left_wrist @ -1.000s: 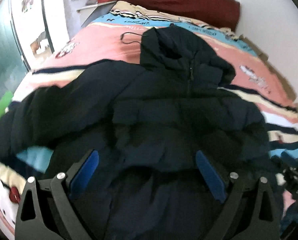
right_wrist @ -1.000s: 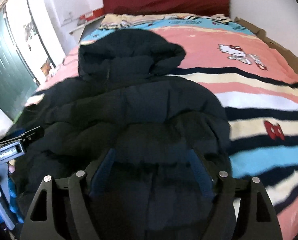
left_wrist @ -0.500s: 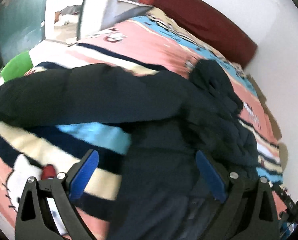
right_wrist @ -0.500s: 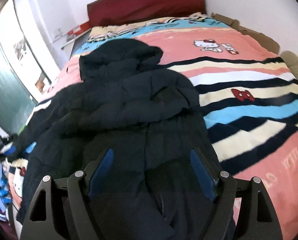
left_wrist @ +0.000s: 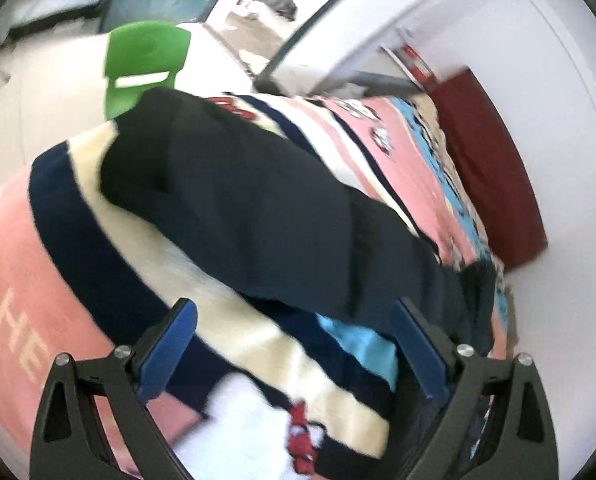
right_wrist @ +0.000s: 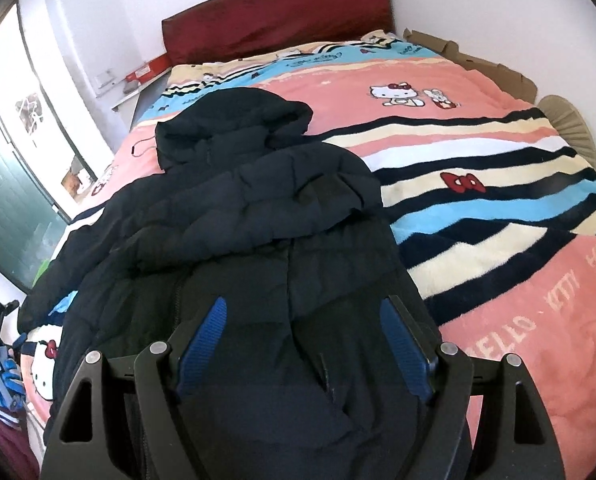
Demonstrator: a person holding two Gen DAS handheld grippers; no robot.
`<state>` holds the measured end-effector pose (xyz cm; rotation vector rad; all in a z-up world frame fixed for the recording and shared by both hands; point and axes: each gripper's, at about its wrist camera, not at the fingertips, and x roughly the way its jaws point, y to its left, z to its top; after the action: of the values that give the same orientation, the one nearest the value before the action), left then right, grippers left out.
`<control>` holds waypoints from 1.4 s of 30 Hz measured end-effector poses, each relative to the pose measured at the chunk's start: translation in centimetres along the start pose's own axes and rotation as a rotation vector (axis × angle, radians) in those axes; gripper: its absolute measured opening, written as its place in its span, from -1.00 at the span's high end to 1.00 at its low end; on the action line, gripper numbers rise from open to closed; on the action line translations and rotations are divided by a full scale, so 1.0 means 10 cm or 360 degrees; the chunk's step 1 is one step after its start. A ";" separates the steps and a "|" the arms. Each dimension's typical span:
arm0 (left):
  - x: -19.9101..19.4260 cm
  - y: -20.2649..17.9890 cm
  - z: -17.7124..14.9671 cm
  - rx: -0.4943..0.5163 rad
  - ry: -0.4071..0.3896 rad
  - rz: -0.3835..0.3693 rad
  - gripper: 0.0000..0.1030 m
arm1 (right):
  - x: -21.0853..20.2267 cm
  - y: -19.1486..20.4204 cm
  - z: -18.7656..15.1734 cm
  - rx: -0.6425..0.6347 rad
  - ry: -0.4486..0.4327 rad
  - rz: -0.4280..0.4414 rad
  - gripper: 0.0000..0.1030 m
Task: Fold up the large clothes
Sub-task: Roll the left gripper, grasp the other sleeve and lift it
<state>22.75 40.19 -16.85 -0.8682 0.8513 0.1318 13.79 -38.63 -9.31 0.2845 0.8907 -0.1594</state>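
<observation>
A dark navy hooded puffer jacket (right_wrist: pixel 253 240) lies face up on a bed (right_wrist: pixel 518 320) covered by a pink, blue and cream striped cartoon blanket, hood toward the dark red headboard (right_wrist: pixel 277 20). Folding has only begun, by my reading: the jacket's right sleeve (right_wrist: pixel 330 192) is already laid across the chest, while the other sleeve (left_wrist: pixel 233 200) stretches straight out to the bed's edge, unfolded. The body and hood remain to be folded.

The left tool (left_wrist: pixel 293 352) hovers over bare blanket just short of that outstretched sleeve, jaws spread wide, holding nothing. The right tool (right_wrist: pixel 304 340) hangs over the jacket's lower front, jaws equally wide, gripping nothing.

No containers show among the things on the bed. A green plastic chair (left_wrist: pixel 143 68) stands on the floor beyond the sleeve's cuff.
</observation>
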 end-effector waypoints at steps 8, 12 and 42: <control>0.26 0.53 0.24 -0.0370 -0.0051 -0.0237 -0.87 | -0.01 0.00 -0.08 0.0004 0.0031 -0.0022 -0.53; 0.35 0.55 0.36 -0.0462 -0.0119 -0.0322 -0.85 | -0.07 -0.05 -0.09 0.0019 0.0015 -0.0055 -0.53; -0.33 -0.86 0.47 0.0040 -0.0246 -0.0411 0.86 | -0.19 -0.23 0.04 0.0059 -0.0088 0.0044 -0.53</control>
<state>26.99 38.67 -7.56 -0.9242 0.5900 -0.0376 12.30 -40.89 -7.99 0.3254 0.8296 -0.1577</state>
